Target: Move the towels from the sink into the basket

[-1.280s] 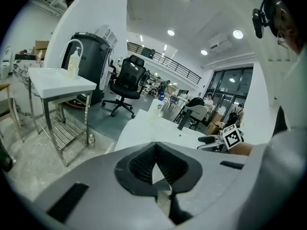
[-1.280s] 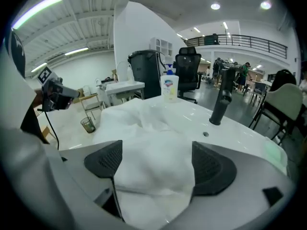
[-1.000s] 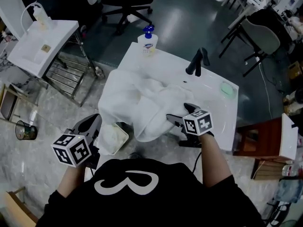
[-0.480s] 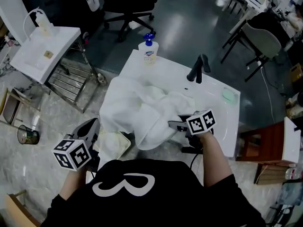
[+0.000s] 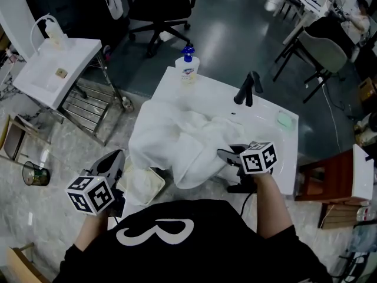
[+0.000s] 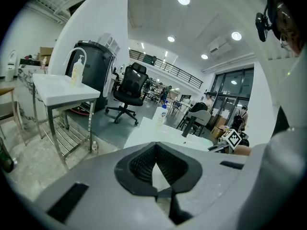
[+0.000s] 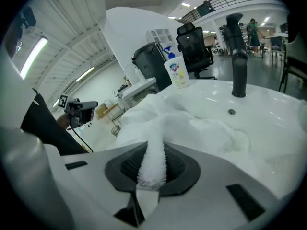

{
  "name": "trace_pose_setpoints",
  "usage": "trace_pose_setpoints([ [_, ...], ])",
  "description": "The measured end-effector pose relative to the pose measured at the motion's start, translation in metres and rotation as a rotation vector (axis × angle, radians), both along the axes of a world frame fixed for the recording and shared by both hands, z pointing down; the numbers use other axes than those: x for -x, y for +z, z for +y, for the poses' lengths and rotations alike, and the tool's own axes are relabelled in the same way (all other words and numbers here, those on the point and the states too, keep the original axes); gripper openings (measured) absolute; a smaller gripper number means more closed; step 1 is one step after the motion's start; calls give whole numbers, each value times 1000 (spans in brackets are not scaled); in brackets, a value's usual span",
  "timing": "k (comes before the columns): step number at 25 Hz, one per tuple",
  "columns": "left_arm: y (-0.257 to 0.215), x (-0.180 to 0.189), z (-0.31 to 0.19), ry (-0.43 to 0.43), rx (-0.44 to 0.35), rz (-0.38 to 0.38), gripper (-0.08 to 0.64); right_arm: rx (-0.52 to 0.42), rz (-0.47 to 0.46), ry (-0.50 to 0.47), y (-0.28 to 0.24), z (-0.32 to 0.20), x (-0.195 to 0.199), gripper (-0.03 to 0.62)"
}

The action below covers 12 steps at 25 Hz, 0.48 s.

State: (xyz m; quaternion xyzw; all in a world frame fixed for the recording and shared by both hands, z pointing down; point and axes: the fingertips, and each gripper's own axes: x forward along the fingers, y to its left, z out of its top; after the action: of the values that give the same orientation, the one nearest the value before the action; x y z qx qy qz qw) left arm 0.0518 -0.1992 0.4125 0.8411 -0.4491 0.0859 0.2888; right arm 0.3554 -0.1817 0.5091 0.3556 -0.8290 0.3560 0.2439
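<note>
White towels (image 5: 177,140) lie heaped in the white sink (image 5: 277,149) and hang over its front left edge. My right gripper (image 5: 227,154) is at the heap's near right side. Its jaws have just been closing, and in the right gripper view they (image 7: 152,169) pinch a raised fold of towel (image 7: 158,128). A cream basket (image 5: 147,184) stands on the floor under the hanging cloth, with pale fabric in it. Low at the left, beside the basket, my left gripper (image 5: 115,158) is held with its jaws together and nothing between them (image 6: 156,176).
A black faucet (image 5: 247,87) and a soap bottle (image 5: 188,69) stand on the sink's far rim, a green soap bar (image 5: 284,119) at its right. A second sink on a metal stand (image 5: 53,63) is at the left, an office chair (image 5: 159,5) behind, wooden furniture (image 5: 330,184) at the right.
The right gripper's jaws went from wide open to pinched on a towel fold, and the hand rose slightly. The left gripper stayed where it was.
</note>
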Motion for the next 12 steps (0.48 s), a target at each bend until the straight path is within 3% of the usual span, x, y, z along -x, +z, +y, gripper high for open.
trace_pose_setpoints([
  [7,-19,18,11,49,-5,15,6,-203,-18,106,-80,3,10,55],
  [12,-33,47,35,57,-22,34,6,-323,-56,276,-142,12,20,55],
])
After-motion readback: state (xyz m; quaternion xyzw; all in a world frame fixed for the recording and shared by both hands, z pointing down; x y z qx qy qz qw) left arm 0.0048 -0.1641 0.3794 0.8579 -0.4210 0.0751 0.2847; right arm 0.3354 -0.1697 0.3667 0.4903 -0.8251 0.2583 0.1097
